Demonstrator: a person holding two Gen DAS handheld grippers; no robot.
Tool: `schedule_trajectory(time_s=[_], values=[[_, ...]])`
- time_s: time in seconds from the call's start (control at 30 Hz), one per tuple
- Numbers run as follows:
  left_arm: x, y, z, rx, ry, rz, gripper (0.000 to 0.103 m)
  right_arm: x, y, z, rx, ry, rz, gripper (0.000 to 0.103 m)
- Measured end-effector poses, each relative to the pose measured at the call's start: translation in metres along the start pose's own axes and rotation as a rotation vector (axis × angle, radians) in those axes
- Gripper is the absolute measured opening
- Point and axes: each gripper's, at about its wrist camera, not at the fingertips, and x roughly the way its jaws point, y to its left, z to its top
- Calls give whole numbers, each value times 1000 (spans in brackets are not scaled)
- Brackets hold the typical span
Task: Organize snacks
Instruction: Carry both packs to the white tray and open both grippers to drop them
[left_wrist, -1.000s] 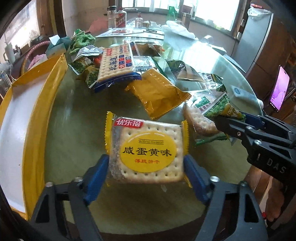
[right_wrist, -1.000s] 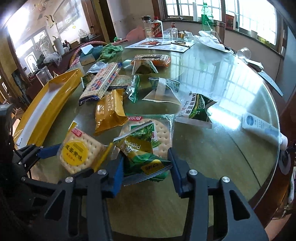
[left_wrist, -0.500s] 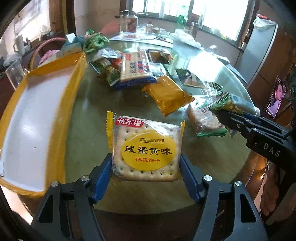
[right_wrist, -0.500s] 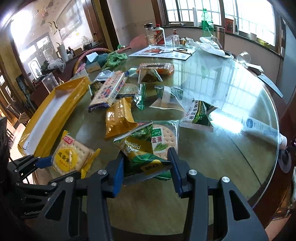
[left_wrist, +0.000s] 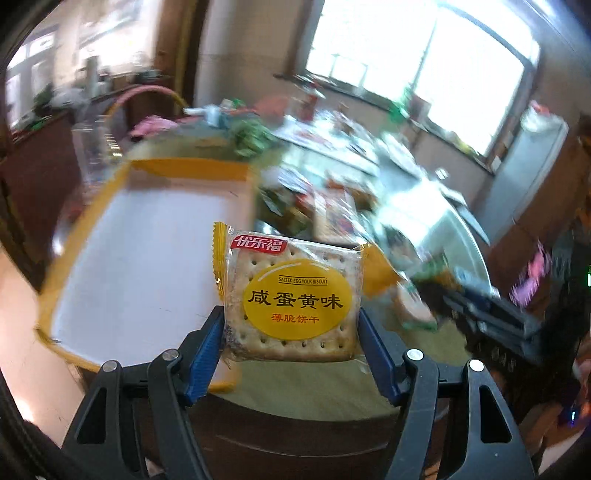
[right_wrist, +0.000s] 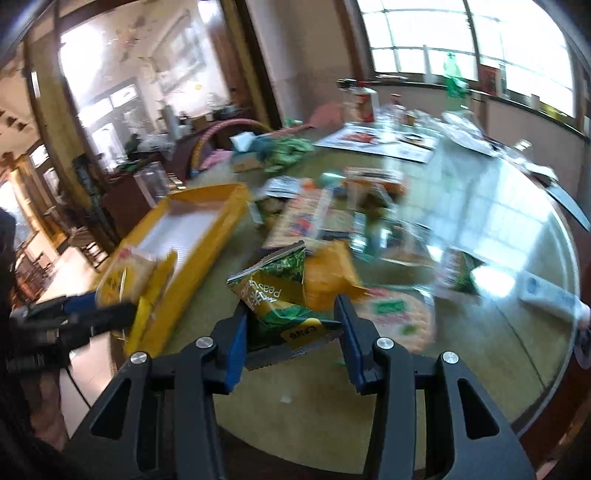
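My left gripper (left_wrist: 291, 332) is shut on a yellow-labelled salted egg yolk biscuit pack (left_wrist: 295, 299), held in the air beside the near right corner of the yellow-rimmed white tray (left_wrist: 147, 258). In the right wrist view that same biscuit pack (right_wrist: 125, 273) hangs over the tray's (right_wrist: 192, 225) near end. My right gripper (right_wrist: 291, 328) is shut on a green peas snack bag (right_wrist: 277, 295), lifted above the table's front part. Both views are blurred.
A round glass-topped table (right_wrist: 498, 258) carries a heap of snack packs (right_wrist: 325, 221), an orange pack (right_wrist: 328, 273) and a round cracker pack (right_wrist: 395, 317). Bottles (right_wrist: 365, 103) and papers lie at the far side. A white tube (right_wrist: 554, 295) rests at the right edge.
Both grippers have risen off the table with their packs. The left one swung left toward the tray; the right one followed left and up with the peas bag.
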Motion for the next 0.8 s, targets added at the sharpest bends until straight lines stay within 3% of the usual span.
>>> schedule_trajectory(time_s=[0.13, 0.3, 0.53, 0.77, 0.8], values=[[-8, 49, 7, -81, -43, 116, 70, 19, 42, 11, -70, 19, 83, 46], [4, 104, 1, -183, -18, 216, 70, 55, 96, 19, -151, 77, 183, 46], [22, 148, -5, -275, 35, 302, 71, 114, 164, 12, -282, 178, 237, 46], [30, 164, -11, -321, 73, 324, 79, 131, 182, -2, -354, 220, 230, 49], [33, 165, -8, -329, 80, 328, 79, 131, 181, -3, -355, 218, 240, 54]])
